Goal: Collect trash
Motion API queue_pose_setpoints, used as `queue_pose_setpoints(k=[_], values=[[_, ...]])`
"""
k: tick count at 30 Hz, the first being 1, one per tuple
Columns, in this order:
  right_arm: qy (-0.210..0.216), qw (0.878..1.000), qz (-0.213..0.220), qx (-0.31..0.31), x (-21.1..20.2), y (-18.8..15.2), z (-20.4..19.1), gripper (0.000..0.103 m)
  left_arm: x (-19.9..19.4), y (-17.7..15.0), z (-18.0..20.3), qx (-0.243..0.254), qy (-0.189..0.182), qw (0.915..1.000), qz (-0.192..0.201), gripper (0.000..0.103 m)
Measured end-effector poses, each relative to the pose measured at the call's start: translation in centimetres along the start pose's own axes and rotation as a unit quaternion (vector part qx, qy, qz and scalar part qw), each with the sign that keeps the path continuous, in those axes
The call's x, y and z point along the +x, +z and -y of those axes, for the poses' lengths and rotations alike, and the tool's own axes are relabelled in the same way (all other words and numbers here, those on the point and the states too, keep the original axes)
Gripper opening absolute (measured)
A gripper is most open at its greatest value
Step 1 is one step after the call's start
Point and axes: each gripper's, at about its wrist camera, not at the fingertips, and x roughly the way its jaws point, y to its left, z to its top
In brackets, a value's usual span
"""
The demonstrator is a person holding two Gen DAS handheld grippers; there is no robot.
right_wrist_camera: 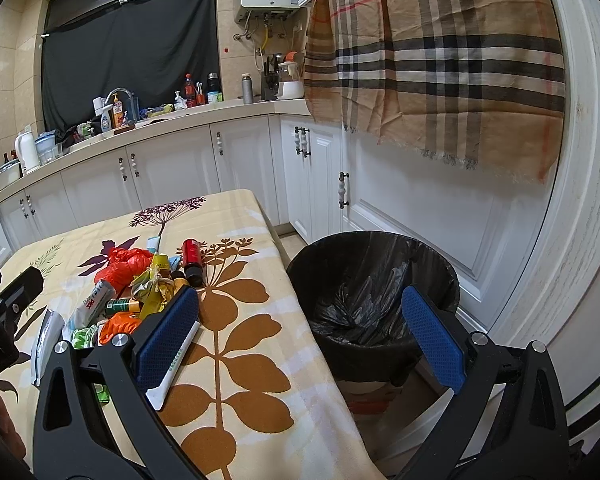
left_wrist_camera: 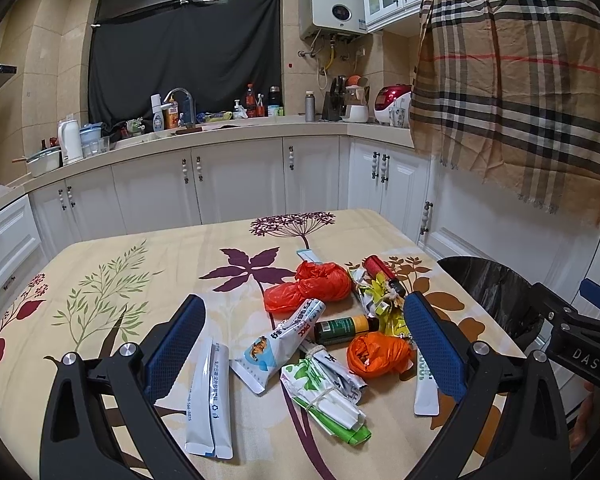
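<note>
A heap of trash lies on the floral tablecloth [left_wrist_camera: 100, 280]: a red plastic bag [left_wrist_camera: 312, 286], a crumpled orange bag [left_wrist_camera: 378, 354], a small green-labelled bottle [left_wrist_camera: 346, 330], a red canister [left_wrist_camera: 382, 274], white sachets [left_wrist_camera: 210, 396] and a green-and-white wrapper bundle [left_wrist_camera: 328, 392]. My left gripper [left_wrist_camera: 304, 344] hovers open just above and in front of the heap, holding nothing. My right gripper [right_wrist_camera: 300, 336] is open and empty, straddling the table's right edge and the black-lined bin [right_wrist_camera: 374, 288]. A white sachet [right_wrist_camera: 176, 360] lies by its left finger.
The bin [left_wrist_camera: 496, 292] stands on the floor off the table's right edge. White kitchen cabinets [left_wrist_camera: 236, 176] and a cluttered counter run behind the table. A plaid cloth [left_wrist_camera: 516, 92] hangs at the right. A hand [left_wrist_camera: 592, 416] holds the right gripper's handle.
</note>
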Motion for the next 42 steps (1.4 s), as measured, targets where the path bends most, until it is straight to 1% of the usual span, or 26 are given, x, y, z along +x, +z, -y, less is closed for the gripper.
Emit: queue_pose_setpoints(k=[42], values=[[-0.001,1.000,-0.004,0.003,0.29,-0.12,0.50,0.099,0.22,0.02,0.20,0.001,0.000,1.0000,-0.007,0.097]])
